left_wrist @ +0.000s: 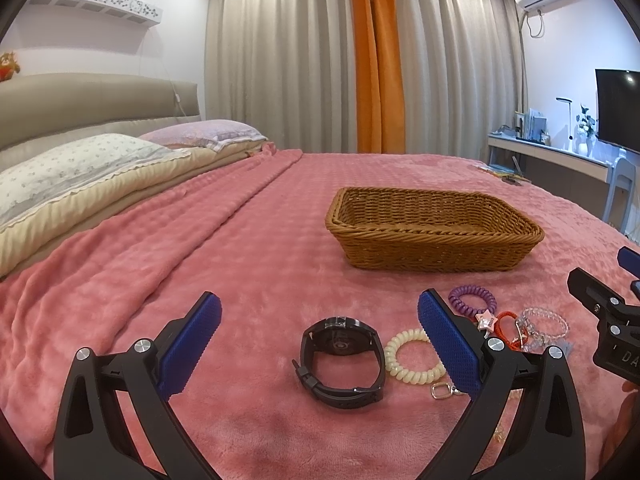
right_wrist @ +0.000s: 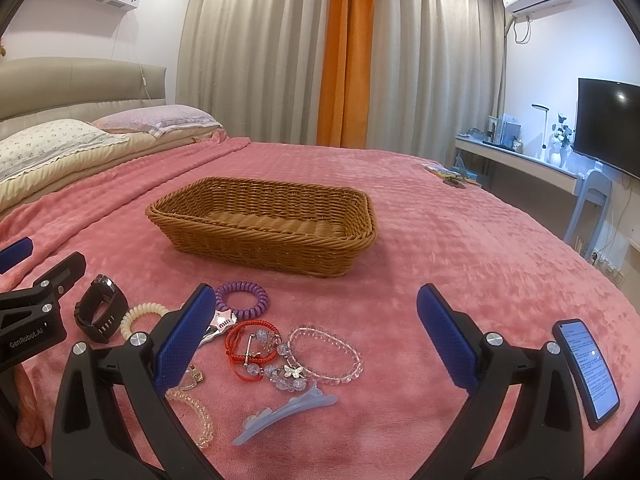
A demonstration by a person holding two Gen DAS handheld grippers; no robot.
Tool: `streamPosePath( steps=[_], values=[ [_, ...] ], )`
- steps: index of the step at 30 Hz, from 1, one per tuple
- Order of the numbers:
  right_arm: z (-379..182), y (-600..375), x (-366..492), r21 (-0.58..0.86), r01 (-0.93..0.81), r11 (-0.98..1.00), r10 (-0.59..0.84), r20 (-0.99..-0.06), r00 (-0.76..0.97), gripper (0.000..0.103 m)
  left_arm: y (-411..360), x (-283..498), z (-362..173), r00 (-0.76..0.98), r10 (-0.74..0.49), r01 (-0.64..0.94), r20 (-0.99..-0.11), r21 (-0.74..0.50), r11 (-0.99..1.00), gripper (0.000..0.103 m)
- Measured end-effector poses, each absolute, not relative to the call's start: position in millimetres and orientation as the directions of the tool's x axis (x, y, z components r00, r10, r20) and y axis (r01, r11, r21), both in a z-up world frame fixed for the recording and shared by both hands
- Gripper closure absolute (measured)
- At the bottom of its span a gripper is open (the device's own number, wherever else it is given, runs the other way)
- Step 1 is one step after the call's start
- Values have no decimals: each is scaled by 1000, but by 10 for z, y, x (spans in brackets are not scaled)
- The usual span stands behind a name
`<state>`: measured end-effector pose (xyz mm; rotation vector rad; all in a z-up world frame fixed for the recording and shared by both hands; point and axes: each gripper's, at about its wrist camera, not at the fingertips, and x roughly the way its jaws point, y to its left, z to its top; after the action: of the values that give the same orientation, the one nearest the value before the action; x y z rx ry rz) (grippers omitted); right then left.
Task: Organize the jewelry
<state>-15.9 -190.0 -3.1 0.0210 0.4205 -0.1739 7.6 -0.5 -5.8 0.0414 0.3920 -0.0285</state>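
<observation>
An empty wicker basket [left_wrist: 434,232] [right_wrist: 264,226] sits on the pink blanket. In front of it lies jewelry: a black watch [left_wrist: 340,360] [right_wrist: 100,314], a cream coil tie [left_wrist: 414,356] [right_wrist: 140,316], a purple coil tie [left_wrist: 472,300] [right_wrist: 241,299], a red cord bracelet [right_wrist: 250,346], a clear bead bracelet [right_wrist: 326,354] [left_wrist: 544,326], a star clip [right_wrist: 222,322] and a light blue hair clip [right_wrist: 286,412]. My left gripper [left_wrist: 320,344] is open, with the watch between its fingers. My right gripper [right_wrist: 312,344] is open over the bracelets.
A phone [right_wrist: 586,372] with a lit screen lies on the blanket at the right. Pillows [left_wrist: 80,168] and the headboard are at the far left. A desk [right_wrist: 520,160] and TV stand beyond the bed's right edge. The blanket [left_wrist: 200,240] spreads to the left.
</observation>
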Motion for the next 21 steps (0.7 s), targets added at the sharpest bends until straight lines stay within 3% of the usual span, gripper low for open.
streamPosePath(
  steps=[16, 21],
  values=[
    [-34, -1909, -166, -18, 173, 985, -165, -408, 898, 8, -9, 90, -71, 921, -30, 42, -388, 24, 999, 7],
    [-36, -1958, -114, -8, 181, 984, -166, -438, 884, 8, 183, 200, -40, 881, -119, 91, -457, -84, 992, 7]
  ],
)
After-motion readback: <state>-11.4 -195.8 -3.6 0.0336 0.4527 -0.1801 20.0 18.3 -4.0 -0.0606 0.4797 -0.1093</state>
